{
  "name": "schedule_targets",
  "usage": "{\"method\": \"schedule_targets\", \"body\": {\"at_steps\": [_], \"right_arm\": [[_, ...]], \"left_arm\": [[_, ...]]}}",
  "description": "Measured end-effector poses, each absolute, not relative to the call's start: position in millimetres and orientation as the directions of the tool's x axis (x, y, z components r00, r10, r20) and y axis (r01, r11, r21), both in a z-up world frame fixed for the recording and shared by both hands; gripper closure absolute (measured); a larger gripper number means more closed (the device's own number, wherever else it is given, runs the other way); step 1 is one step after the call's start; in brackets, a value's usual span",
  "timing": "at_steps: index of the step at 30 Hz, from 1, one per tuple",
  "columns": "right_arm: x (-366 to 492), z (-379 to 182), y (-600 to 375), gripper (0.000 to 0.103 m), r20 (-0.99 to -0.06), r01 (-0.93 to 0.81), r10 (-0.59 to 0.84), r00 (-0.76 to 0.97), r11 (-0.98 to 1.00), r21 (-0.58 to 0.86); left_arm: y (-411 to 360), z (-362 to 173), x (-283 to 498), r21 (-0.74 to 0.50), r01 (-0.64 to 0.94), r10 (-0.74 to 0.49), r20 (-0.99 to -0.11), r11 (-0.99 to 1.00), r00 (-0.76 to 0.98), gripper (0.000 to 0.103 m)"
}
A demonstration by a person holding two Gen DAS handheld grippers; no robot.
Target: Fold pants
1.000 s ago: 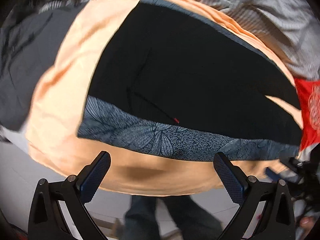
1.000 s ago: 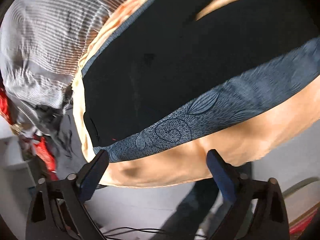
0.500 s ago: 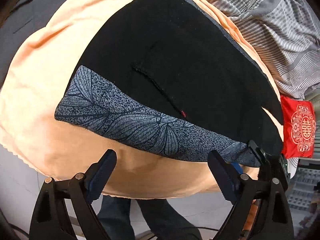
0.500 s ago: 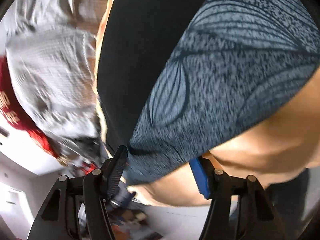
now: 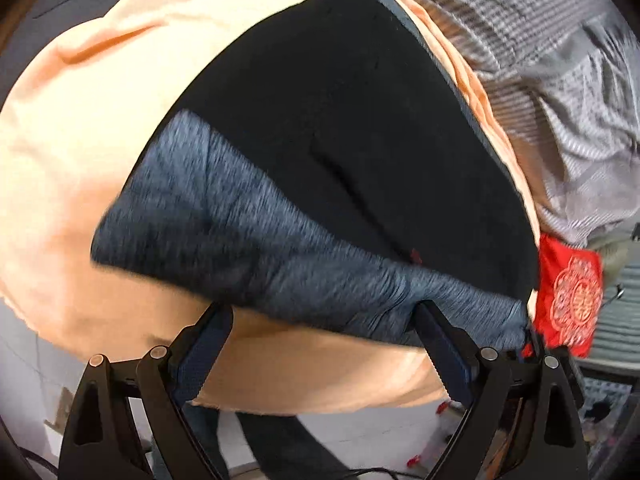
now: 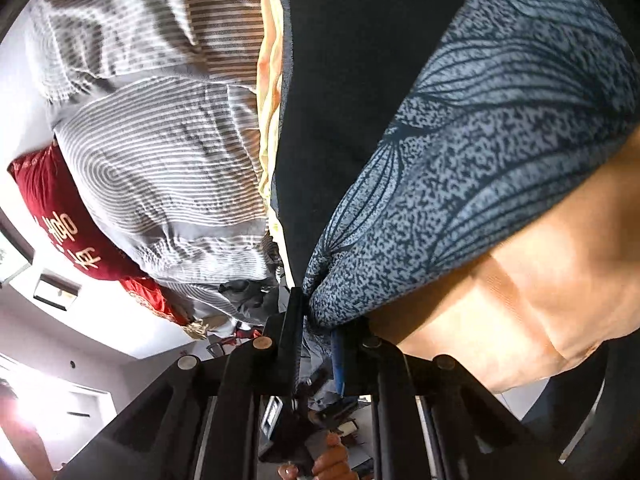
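Black pants lie flat on an orange sheet, with their blue-grey leaf-print waistband towards me. My left gripper is open, its two fingertips at the waistband's near edge with a stretch of the band between them, not pinched. In the right wrist view the waistband bunches into a corner between the fingers of my right gripper, whose jaws are closing and pinch that corner. The black cloth of the pants runs away above it.
A grey striped duvet is heaped beyond the pants, with a red embroidered pillow beside it. The sheet's near edge hangs over the bed, and a person's dark trouser legs stand below it. A hand shows under the right gripper.
The right gripper went from wide open to pinched on the waistband's corner, rolling as it came in. The left gripper dropped closer to the waistband and stayed open.
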State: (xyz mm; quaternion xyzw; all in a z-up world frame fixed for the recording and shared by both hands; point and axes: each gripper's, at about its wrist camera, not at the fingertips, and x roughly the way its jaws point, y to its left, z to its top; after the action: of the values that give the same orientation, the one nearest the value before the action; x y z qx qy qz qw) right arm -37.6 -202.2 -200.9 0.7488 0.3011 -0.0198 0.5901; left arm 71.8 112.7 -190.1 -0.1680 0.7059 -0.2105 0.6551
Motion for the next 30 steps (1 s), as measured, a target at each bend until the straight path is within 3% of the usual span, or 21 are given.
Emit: {"method": "schedule_targets", "body": {"at_steps": [2, 4, 6, 8, 11, 21, 30], "right_arm": [[-37, -204, -201, 0.090, -0.396, 0.486, 0.432, 0.810, -0.118, 0.866], [-43, -208, -202, 0.090, -0.404, 0.493, 0.434, 0.805, -0.112, 0.863], [-43, -212, -201, 0.090, -0.415, 0.504, 0.434, 0.800, -0.111, 0.856], [-45, -217, -199, 0.089, -0.427, 0.519, 0.432, 0.795, -0.119, 0.846], [-45, -214, -199, 0.090, -0.439, 0.527, 0.426, 0.791, -0.109, 0.843], [-9, -148, -233, 0.093, -0.462, 0.500, 0.458, 0.760, 0.044, 0.865], [111, -145, -310, 0.093, -0.511, 0.512, 0.553, 0.658, 0.170, 0.842]], "left_arm": [[113, -192, 79, -0.535, 0.007, -0.533, -0.843, 0.845, -0.072, 0.015], [113, -194, 84, -0.547, -0.007, -0.546, -0.835, 0.837, -0.071, 0.035], [113, -198, 88, -0.551, -0.010, -0.550, -0.832, 0.834, -0.077, 0.042], [114, -199, 88, -0.547, 0.016, -0.544, -0.834, 0.837, -0.090, 0.060], [118, -193, 89, -0.547, 0.038, -0.541, -0.834, 0.836, -0.105, 0.074], [93, -104, 126, -0.531, 0.222, -0.539, -0.842, 0.818, -0.029, 0.074], [13, -95, 228, -0.472, 0.247, -0.509, -0.854, 0.846, 0.111, 0.074]]}}
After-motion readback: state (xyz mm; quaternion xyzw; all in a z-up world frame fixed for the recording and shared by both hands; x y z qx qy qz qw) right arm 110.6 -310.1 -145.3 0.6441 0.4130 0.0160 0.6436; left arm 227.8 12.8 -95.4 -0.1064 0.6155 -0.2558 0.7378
